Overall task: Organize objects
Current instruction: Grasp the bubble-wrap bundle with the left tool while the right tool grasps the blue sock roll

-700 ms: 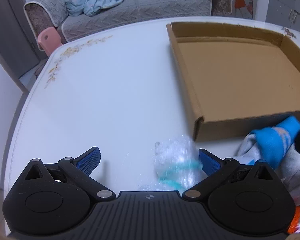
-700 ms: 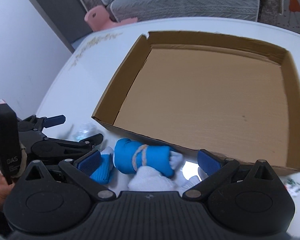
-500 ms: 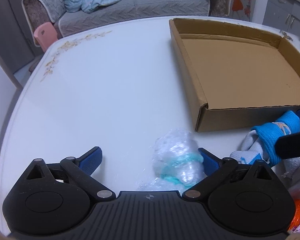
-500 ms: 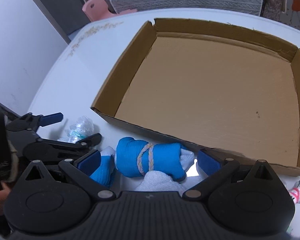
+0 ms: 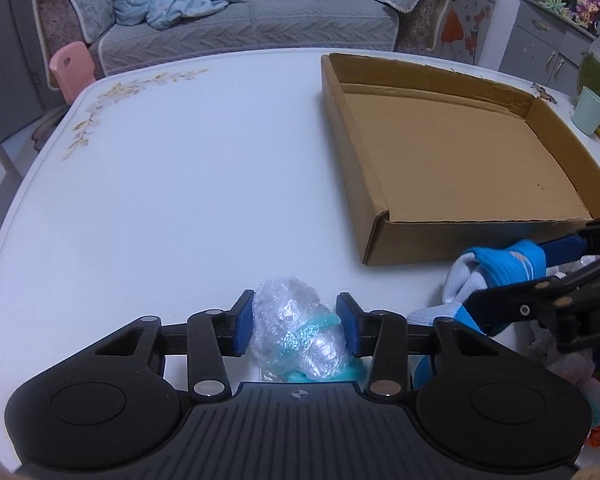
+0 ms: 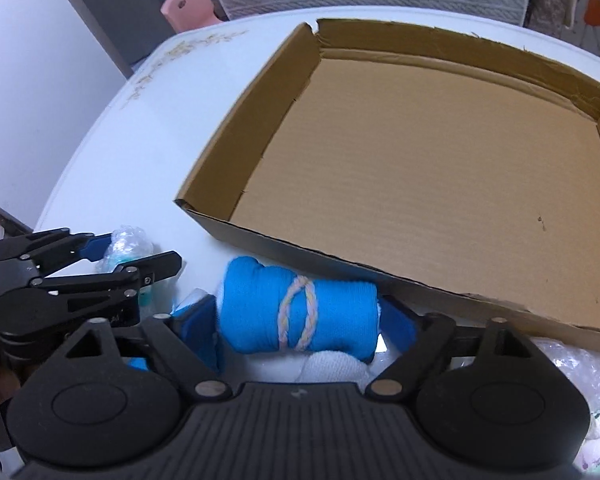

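Both claws have just closed: left claw (image 5: 296,322) clamps the bubble-wrap bundle (image 5: 298,336), right claw (image 6: 298,318) clamps the blue sock roll (image 6: 300,312), ready for the cardboard tray (image 6: 260,236).

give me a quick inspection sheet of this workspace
surface: white table, flower print at one corner
job's things: empty cardboard box; plastic bundle; blue sock roll
clutter: more small items at the near right edge, unclear
grippers: left gripper shut on plastic bundle; right gripper shut on blue sock roll
cables: nothing seen
surroundings: grey sofa with clothes, pink stool, green cup
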Demonstrator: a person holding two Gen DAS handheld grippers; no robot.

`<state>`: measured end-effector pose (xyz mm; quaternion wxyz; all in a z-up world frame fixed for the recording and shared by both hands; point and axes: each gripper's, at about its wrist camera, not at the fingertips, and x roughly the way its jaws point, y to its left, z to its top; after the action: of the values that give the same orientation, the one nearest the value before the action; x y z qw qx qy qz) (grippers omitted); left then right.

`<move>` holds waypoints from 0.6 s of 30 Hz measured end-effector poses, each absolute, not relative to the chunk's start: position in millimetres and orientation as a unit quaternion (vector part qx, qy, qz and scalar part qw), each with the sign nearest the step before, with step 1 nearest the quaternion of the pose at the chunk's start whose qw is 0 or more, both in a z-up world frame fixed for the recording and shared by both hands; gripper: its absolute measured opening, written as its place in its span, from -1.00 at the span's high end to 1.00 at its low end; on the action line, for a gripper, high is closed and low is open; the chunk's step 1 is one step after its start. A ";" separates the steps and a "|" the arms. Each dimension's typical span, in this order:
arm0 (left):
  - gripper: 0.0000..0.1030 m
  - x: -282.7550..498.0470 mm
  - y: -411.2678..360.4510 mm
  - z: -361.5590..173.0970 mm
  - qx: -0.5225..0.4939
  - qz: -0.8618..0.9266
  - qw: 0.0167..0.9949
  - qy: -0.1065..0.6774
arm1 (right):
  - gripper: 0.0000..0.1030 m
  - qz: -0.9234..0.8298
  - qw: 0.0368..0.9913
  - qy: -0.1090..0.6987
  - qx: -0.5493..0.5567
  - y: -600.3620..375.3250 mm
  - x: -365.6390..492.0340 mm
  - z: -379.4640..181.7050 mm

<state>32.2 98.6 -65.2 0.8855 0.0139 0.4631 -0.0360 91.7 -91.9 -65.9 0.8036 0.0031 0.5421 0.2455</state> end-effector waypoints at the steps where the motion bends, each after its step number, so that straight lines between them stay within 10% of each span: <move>1: 0.04 31.4 99.5 -64.7 0.012 -0.036 0.886 0.463 | -0.46 0.247 0.805 0.539 0.003 -94.2 88.5 -63.7; 18: 0.04 15.6 88.3 -6.1 0.030 -0.036 0.913 0.406 | -0.45 0.276 0.846 0.455 0.044 -139.1 58.2 16.9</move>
<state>15.6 88.3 -6.1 0.9126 0.0300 0.4062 -0.0361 58.2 -139.1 16.9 0.8458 0.0443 0.4546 0.2757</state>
